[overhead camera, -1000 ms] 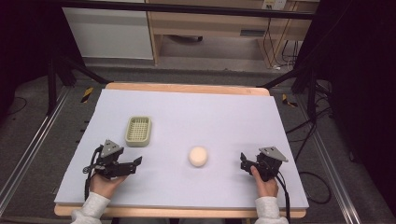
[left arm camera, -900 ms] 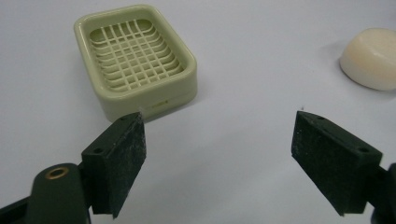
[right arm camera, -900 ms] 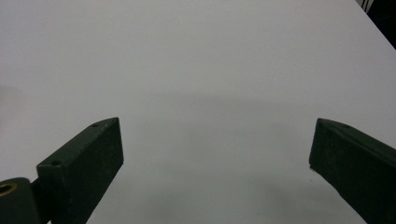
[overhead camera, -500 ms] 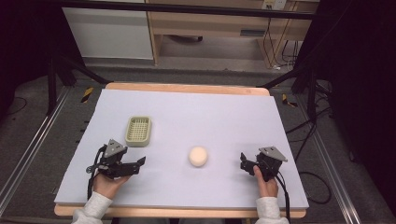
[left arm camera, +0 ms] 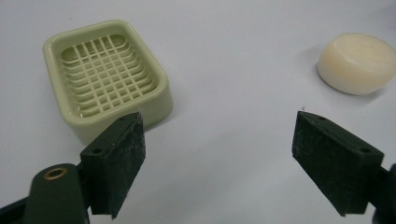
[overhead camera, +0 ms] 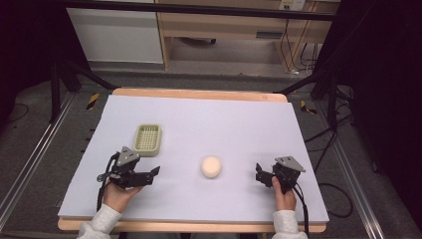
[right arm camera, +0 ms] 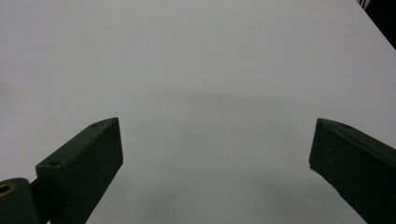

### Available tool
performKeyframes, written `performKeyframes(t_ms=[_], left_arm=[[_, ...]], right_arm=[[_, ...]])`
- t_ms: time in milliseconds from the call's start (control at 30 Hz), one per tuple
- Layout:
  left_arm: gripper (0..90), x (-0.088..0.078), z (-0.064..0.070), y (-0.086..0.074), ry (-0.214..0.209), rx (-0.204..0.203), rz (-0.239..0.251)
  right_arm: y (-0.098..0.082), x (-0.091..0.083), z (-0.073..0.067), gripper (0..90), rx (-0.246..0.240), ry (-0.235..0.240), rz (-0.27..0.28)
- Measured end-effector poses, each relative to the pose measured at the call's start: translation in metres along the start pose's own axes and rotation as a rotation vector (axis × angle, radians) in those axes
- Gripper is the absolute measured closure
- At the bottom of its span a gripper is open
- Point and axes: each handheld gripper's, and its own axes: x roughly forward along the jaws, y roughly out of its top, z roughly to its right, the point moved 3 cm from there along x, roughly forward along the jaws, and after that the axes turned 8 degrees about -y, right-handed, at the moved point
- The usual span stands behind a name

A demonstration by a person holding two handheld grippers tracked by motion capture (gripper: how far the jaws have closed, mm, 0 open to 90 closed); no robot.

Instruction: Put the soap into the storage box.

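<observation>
The left tool (overhead camera: 153, 173) has shifted slightly toward the bench (overhead camera: 209, 124) centre since the earlier frames; its jaws are spread and empty above the white surface. The right tool (overhead camera: 260, 172) is unchanged in position, jaws likewise spread and empty. Beyond the left tool, the round cream soap bar (left arm camera: 357, 63) and the green slotted soap dish (left arm camera: 105, 77) rest well apart; no legible writing is visible.

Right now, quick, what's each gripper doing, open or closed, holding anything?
Left gripper: open, holding nothing; the soap dish and soap bar lie ahead of it.
Right gripper: open, holding nothing, over bare table.
</observation>
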Motion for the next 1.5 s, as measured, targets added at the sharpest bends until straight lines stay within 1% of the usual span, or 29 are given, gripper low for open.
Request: performKeyframes(t_ms=[167, 267, 333, 467, 500, 533, 633, 833, 1100, 1133, 1233, 1500], left_arm=[[16.9, 0.005, 0.008, 0.004, -0.018, 0.024, -0.004], [16.8, 0.008, 0.012, 0.006, -0.025, 0.038, -0.015], [16.8, 0.010, 0.016, 0.008, -0.035, 0.038, -0.011], [16.8, 0.012, 0.018, 0.010, -0.042, 0.045, -0.011], [16.8, 0.012, 0.019, 0.011, -0.046, 0.052, -0.018], [16.8, 0.013, 0.020, 0.012, -0.049, 0.046, -0.010], [16.9, 0.014, 0.021, 0.012, -0.050, 0.059, -0.023], [17.2, 0.017, 0.022, 0.015, -0.069, 0.053, -0.021], [17.0, 0.023, 0.027, 0.019, -0.082, 0.063, -0.029], [16.8, 0.024, 0.027, 0.020, -0.082, 0.058, -0.025], [16.9, 0.025, 0.029, 0.023, -0.086, 0.066, -0.031], [16.8, 0.032, 0.036, 0.029, -0.101, 0.068, -0.023]], right_arm=[[0.000, 0.000, 0.000, 3.2, 0.001, 0.000, -0.002], [0.000, 0.000, 0.000, 3.2, -0.001, 0.000, -0.001], [0.000, 0.000, 0.000, 3.2, -0.002, 0.001, -0.003], [0.000, 0.000, -0.001, 3.2, -0.003, 0.001, -0.004], [0.000, 0.000, -0.001, 3.2, -0.003, 0.001, -0.004], [0.000, 0.000, -0.001, 3.2, -0.003, 0.001, -0.004], [0.000, 0.000, -0.001, 3.2, -0.002, 0.001, -0.004], [0.000, 0.000, -0.001, 3.2, -0.004, 0.003, -0.002], [0.000, 0.000, -0.001, 3.2, -0.006, 0.002, 0.000], [0.000, 0.000, -0.001, 3.2, -0.008, 0.002, 0.000], [0.000, 0.000, -0.001, 3.2, -0.009, 0.003, 0.001], [0.000, -0.001, -0.001, 3.2, -0.012, 0.004, 0.007]])
